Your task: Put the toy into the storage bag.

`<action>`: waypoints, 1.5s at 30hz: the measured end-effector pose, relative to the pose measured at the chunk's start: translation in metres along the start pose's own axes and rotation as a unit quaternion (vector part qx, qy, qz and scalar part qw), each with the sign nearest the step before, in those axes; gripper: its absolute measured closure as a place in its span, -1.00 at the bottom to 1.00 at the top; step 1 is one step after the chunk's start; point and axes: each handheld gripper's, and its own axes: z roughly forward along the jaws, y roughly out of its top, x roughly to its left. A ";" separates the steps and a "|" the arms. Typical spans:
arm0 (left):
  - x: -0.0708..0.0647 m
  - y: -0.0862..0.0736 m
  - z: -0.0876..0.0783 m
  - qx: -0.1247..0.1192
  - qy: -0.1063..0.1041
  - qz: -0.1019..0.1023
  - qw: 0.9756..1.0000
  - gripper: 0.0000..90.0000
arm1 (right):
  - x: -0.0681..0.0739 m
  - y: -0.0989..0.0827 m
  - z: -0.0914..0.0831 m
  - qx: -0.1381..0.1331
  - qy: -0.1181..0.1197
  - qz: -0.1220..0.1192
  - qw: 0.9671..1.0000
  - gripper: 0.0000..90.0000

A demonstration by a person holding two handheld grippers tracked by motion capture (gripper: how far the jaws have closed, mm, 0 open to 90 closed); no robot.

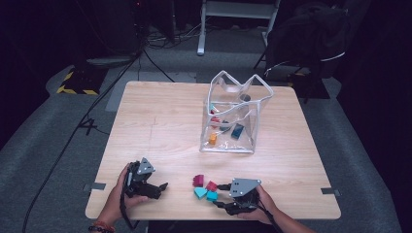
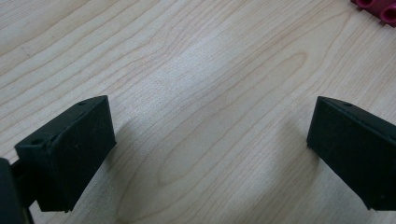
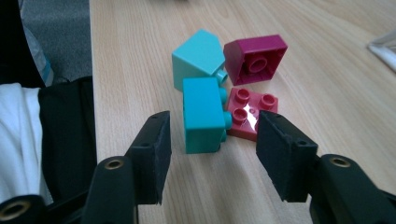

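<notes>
Four toy bricks lie clustered near the table's front edge: a teal brick (image 3: 202,114) on its side, a lighter teal brick (image 3: 198,58) behind it, a magenta brick (image 3: 256,58) tipped over and a flat red plate (image 3: 250,114). My right gripper (image 3: 212,144) is open, its jaws on either side of the near end of the teal brick (image 1: 212,195). My left gripper (image 1: 163,187) rests open on bare wood at the front left, with a corner of a magenta brick (image 2: 378,8) far ahead of it.
A clear plastic bag (image 1: 233,114) stands upright past the table's middle, with several small bricks inside. The wooden table (image 1: 160,121) has bare wood on its left half. Dark floor, cables and a chair lie beyond the far edge.
</notes>
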 end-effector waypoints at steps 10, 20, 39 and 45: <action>0.000 0.000 0.000 0.000 0.000 0.000 1.000 -0.97 | 0.000 -0.003 0.009 0.006 0.005 0.004 1.000 0.24; 0.000 0.000 0.000 0.000 0.000 0.000 1.000 -0.97 | -0.003 -0.004 0.007 0.005 0.007 0.010 1.000 0.51; 0.000 0.000 0.000 0.000 0.000 0.002 1.000 -0.97 | -0.048 -0.012 -0.059 -0.032 -0.058 0.057 0.996 0.52; 0.000 0.000 0.000 0.000 0.000 0.001 1.000 -0.97 | -0.065 -0.012 -0.087 -0.058 -0.100 0.083 0.990 0.52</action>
